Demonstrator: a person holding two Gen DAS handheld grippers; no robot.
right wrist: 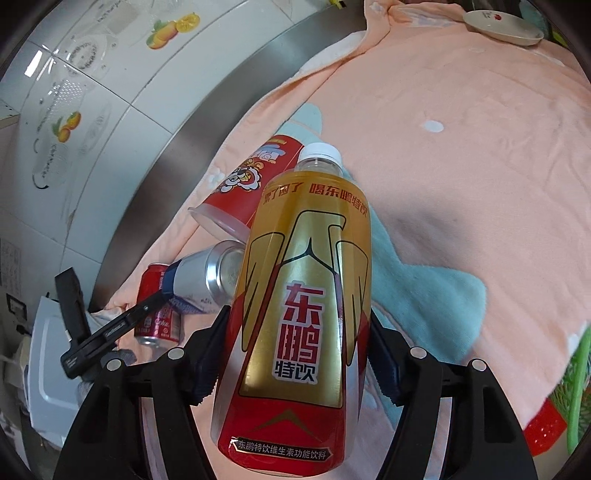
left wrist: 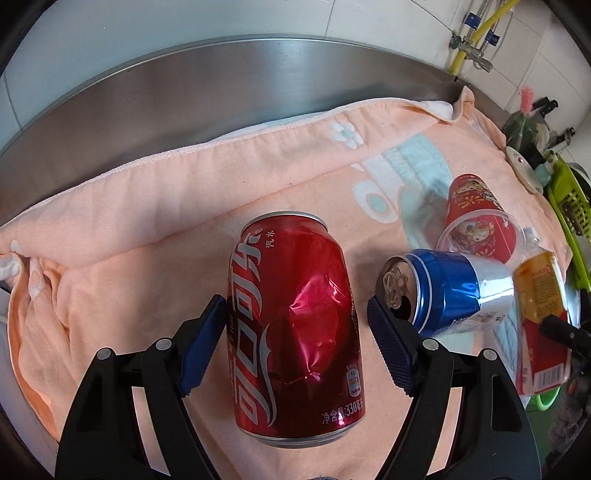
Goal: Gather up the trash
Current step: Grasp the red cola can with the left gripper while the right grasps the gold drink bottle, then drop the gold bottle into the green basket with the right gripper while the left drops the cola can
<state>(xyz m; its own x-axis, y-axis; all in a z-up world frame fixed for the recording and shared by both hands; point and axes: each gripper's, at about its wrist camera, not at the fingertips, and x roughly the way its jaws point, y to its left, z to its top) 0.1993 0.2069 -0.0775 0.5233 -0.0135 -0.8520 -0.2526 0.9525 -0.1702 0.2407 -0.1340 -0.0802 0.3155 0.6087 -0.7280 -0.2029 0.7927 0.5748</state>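
A dented red cola can lies on a peach towel, between the fingers of my left gripper. The jaws are open; the left pad is at the can's side and the right pad stands clear of it. A blue and silver can lies just right of it, beside a red cup. My right gripper is shut on a gold and red drink bottle with a white cap. The red cup, the silver can and the red cola can show to its left.
A steel backsplash and tiled wall run behind the towel. A small white dish sits at the towel's far edge. A green basket stands at the right. Yellow pipes hang on the wall.
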